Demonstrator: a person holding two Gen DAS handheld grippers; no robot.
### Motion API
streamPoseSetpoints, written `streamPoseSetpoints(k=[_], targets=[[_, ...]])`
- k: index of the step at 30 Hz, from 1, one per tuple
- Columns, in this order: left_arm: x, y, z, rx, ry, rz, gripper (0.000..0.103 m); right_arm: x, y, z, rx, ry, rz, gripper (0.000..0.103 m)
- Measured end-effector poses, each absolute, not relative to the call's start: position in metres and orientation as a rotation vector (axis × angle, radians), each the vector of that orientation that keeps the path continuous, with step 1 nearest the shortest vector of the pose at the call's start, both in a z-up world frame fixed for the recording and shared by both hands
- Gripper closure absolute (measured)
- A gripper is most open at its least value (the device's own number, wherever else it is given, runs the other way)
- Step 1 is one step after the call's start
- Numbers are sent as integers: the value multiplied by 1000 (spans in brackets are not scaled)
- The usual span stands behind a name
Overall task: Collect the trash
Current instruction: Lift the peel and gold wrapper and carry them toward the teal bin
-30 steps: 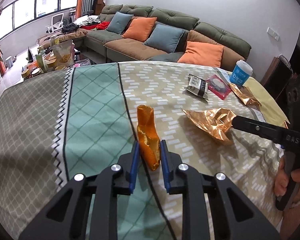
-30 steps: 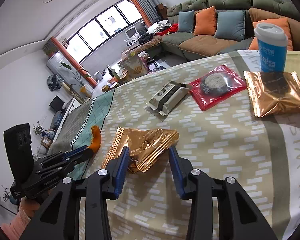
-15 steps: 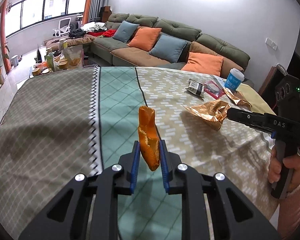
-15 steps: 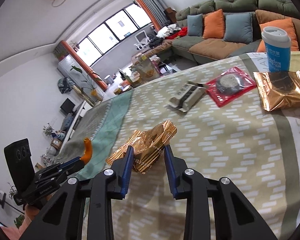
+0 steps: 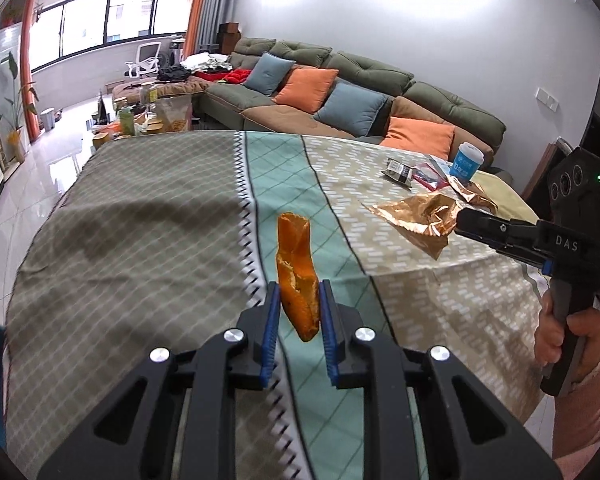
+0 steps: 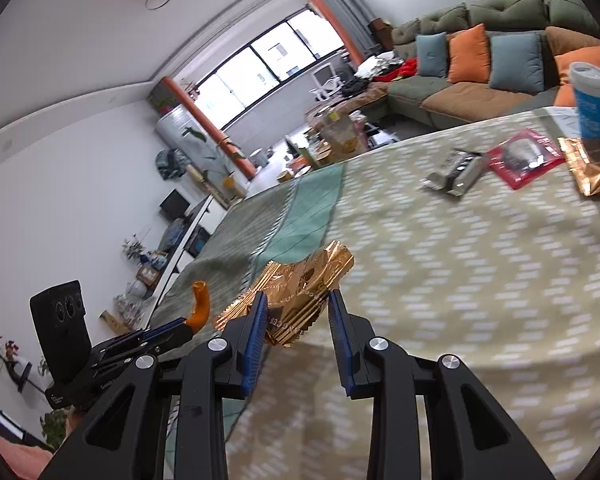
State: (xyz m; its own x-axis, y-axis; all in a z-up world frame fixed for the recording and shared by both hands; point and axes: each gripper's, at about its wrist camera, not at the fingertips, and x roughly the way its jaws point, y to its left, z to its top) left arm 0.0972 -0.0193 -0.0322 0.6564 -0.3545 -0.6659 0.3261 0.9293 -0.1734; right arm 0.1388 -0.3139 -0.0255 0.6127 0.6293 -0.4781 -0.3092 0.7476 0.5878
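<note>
My left gripper [image 5: 299, 300] is shut on an orange peel [image 5: 296, 272] and holds it above the patterned tablecloth [image 5: 140, 240]. My right gripper [image 6: 298, 312] is shut on a crumpled gold foil wrapper [image 6: 296, 292] and holds it above the near table edge. In the left wrist view the gold wrapper [image 5: 416, 216] hangs from the right gripper's fingertips [image 5: 466, 220] at the right. In the right wrist view the orange peel [image 6: 200, 306] sticks up from the left gripper [image 6: 184, 326] at the lower left.
On the far right of the table lie a grey-black packet [image 6: 456, 170], a red packet [image 6: 526, 158], a flat gold packet [image 6: 596, 166] and a blue paper cup [image 6: 592, 102]. A green sofa [image 5: 340, 92] with cushions stands beyond the table. A hand [image 5: 568, 336] grips the right tool.
Both grippers have lifted their items off the tablecloth and pulled back toward the near edge of the table. The table looks farther away in both views.
</note>
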Motion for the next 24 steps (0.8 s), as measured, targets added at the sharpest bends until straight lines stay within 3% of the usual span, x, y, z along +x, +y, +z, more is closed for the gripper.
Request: streamPoseSetpoints(k=[24], targets=[[43,31,-31,-104,739,-316,83,119,-247,-29,415,753,687,72]])
